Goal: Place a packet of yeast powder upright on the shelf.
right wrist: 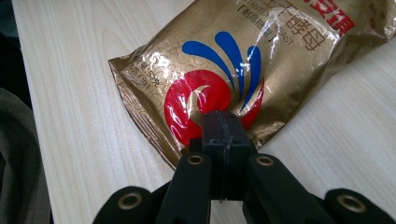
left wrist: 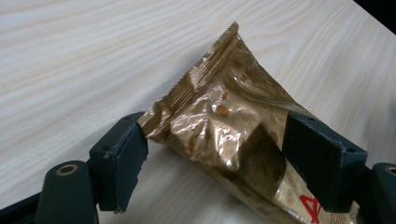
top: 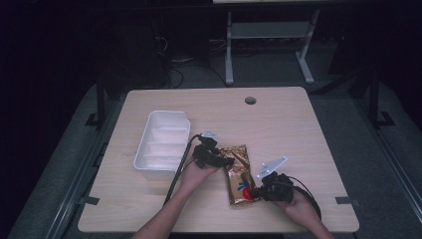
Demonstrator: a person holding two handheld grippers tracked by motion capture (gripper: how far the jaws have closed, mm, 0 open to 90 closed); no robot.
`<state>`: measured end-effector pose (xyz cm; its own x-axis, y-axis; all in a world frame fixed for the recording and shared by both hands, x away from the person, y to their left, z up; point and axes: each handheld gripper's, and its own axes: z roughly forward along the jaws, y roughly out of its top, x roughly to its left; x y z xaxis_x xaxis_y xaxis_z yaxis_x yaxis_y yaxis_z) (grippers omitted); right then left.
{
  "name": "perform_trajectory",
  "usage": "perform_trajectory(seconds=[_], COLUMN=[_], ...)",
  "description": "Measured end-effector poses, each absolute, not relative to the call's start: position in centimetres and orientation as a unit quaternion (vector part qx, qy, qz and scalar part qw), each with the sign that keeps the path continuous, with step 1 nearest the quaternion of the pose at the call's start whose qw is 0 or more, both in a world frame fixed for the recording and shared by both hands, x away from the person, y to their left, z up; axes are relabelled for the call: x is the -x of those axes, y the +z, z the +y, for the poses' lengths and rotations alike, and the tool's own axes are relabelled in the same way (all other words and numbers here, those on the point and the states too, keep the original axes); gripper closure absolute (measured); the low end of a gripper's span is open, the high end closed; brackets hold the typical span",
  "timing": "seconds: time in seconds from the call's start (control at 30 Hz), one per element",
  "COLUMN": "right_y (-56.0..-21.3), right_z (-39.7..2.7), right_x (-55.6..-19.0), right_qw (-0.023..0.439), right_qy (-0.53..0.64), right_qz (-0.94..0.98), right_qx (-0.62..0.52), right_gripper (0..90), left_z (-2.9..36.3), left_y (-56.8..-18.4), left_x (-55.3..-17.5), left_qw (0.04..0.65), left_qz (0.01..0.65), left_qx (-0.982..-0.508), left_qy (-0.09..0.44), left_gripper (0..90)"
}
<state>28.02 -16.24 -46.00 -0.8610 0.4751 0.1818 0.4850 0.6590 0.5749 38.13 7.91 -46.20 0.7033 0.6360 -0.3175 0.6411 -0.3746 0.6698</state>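
Note:
A gold foil packet with a red and blue logo lies flat on the wooden table. My left gripper is open, with its jaws on either side of the packet's crimped far end; in the left gripper view the left pad sits right at the foil's corner. My right gripper is shut, pads pressed together. Its tips lie over the packet's near edge at the red logo. Whether any foil is pinched between them is hidden.
A white rectangular tray stands left of the packet, close to my left hand. A cable hole sits near the table's far edge. Cables trail from both grippers toward the front edge.

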Motion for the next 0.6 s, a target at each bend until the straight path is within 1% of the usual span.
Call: perform_trajectory(seconds=[0.07, 0.2, 0.37, 0.43, 0.57, 0.6], right_y=[-46.02, -46.02, -46.05, -46.06, -46.06, -46.07], right_z=[-16.26, -16.26, -16.29, -16.31, -16.33, -16.33], right_x=[-27.96, -27.92, -27.93, -27.93, -27.89, -27.88], right_qw=[0.006, 0.005, 0.004, 0.005, 0.004, 0.004], right_qy=[-0.319, -0.319, -0.321, -0.321, -0.322, -0.322], right_qz=[-0.910, -0.911, -0.911, -0.911, -0.911, -0.910], right_qx=[0.264, 0.262, 0.260, 0.260, 0.259, 0.259], right_gripper=[89.9, 89.9, 89.9, 89.9, 89.9, 89.9], left_z=[8.02, 8.44, 8.92, 8.79, 8.74, 8.73], left_y=[-46.42, -46.69, -46.80, -46.85, -47.05, -47.06], left_x=[-38.39, -38.81, -39.14, -39.08, -39.13, -39.15], left_qw=[0.411, 0.419, 0.431, 0.429, 0.437, 0.437], left_qz=[0.393, 0.404, 0.414, 0.414, 0.423, 0.424], left_qx=[-0.822, -0.812, -0.798, -0.799, -0.789, -0.788], left_qy=[-0.024, -0.048, -0.074, -0.071, -0.087, -0.086], left_gripper=[23.6, 29.9, 46.9, 48.8, 61.8, 63.3])
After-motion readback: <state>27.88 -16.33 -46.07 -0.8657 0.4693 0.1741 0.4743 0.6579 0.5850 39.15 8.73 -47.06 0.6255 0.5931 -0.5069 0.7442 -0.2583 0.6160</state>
